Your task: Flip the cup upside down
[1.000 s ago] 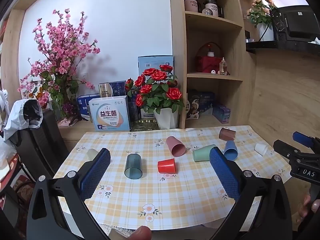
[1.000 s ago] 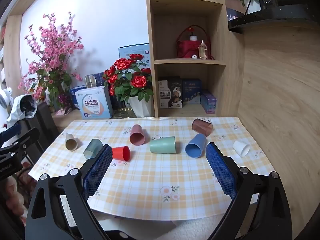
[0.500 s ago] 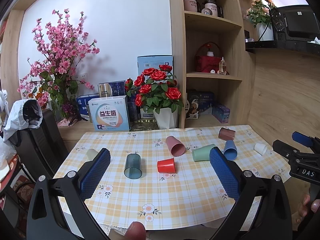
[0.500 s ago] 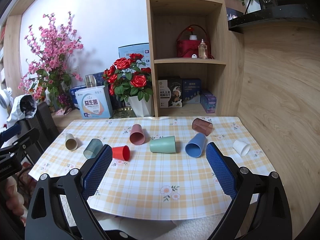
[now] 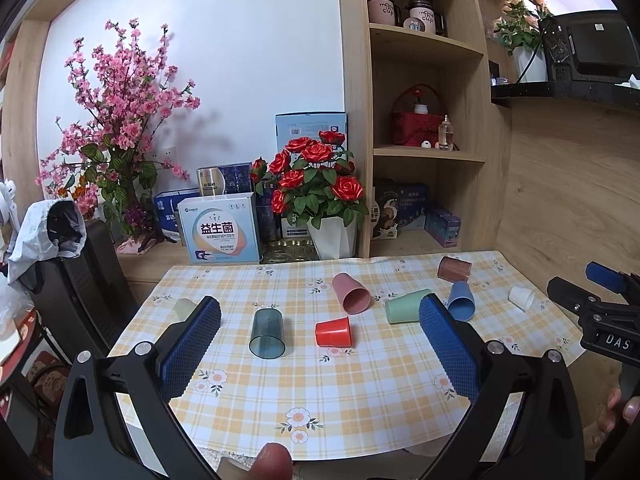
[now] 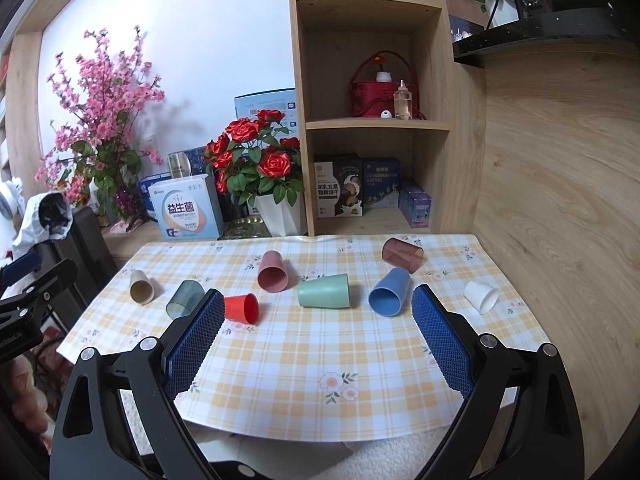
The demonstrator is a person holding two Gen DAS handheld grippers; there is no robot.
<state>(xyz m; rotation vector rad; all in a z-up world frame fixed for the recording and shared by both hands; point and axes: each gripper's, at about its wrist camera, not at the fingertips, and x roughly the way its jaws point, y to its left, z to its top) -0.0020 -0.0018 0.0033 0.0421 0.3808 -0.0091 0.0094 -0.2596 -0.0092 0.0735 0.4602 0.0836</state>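
Lying scattered on one checked tablecloth, eight cups, two grippers hovering, left gripper and right gripper fingers apart, empty

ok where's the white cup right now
The white cup lies on its side near the table's right edge in the right wrist view, right of the blue cup.

White wall at 11 o'clock; wooden shelf unit at 1; wood-panel wall at 3; black chair at 9.

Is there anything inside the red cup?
The red cup lies on its side, mouth open toward the camera. The part inside that shows looks empty; the very bottom is in shadow.
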